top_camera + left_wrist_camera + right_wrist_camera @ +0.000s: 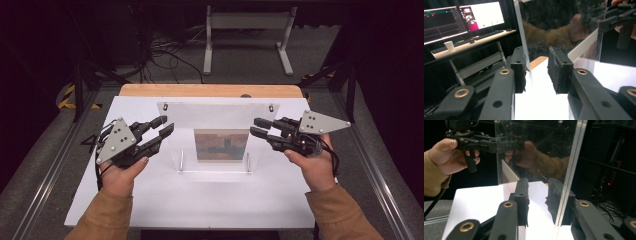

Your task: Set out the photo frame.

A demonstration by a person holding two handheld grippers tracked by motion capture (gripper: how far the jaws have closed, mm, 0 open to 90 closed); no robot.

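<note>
— Where was the clear panel (pixel 218 131)?

— Upright at mid-table, between both tools. The left gripper (pixel 161 131) straddled its left edge, jaws apart. The right gripper (pixel 258 127) looked parted too, the right edge seemingly just grazing one pad.

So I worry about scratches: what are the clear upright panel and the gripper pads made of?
The clear panel looks like glossy acrylic or similar plastic: see-through, mirroring the hands, faintly scuffed. The pads look like matte black rubber or foam with ragged, worn edges; which of the two is hard to tell.
</note>
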